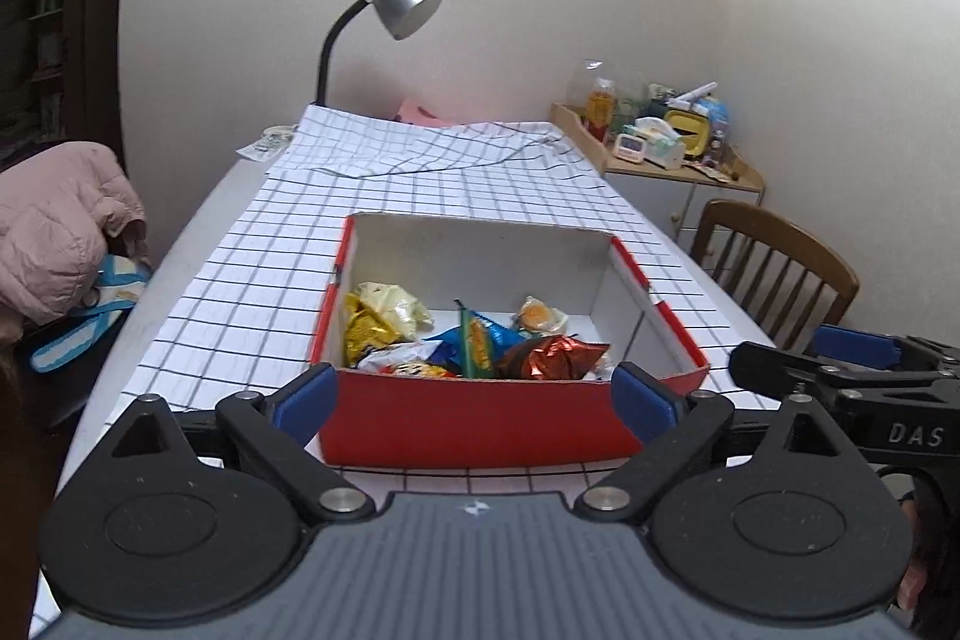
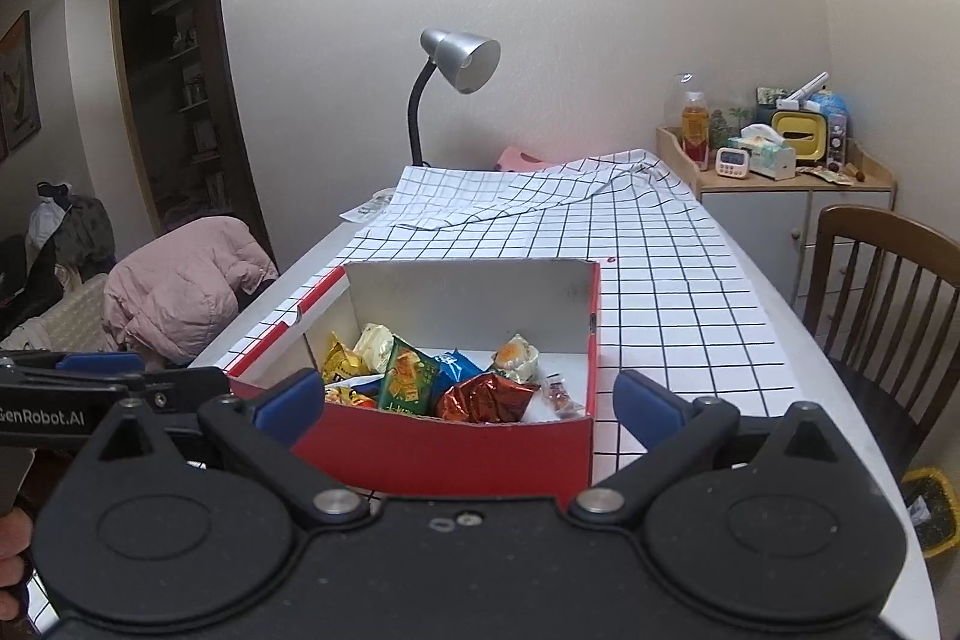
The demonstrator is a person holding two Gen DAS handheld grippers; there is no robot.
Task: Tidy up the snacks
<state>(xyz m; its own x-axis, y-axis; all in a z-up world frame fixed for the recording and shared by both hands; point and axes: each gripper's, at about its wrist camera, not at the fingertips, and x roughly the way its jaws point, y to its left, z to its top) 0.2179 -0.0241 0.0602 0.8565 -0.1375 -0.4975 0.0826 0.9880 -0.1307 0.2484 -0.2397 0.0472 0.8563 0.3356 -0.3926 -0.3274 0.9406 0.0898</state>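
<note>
Snacks gathered in the box, both tongs idle at the worktop's near edge.

Left tongs (image 1: 474, 391) and right tongs (image 2: 471, 400) hang spread and empty before the red box (image 1: 480, 424) of snack packets (image 1: 462, 340); judging so, packing looks finished, or next comes a careful reach inside.
</note>
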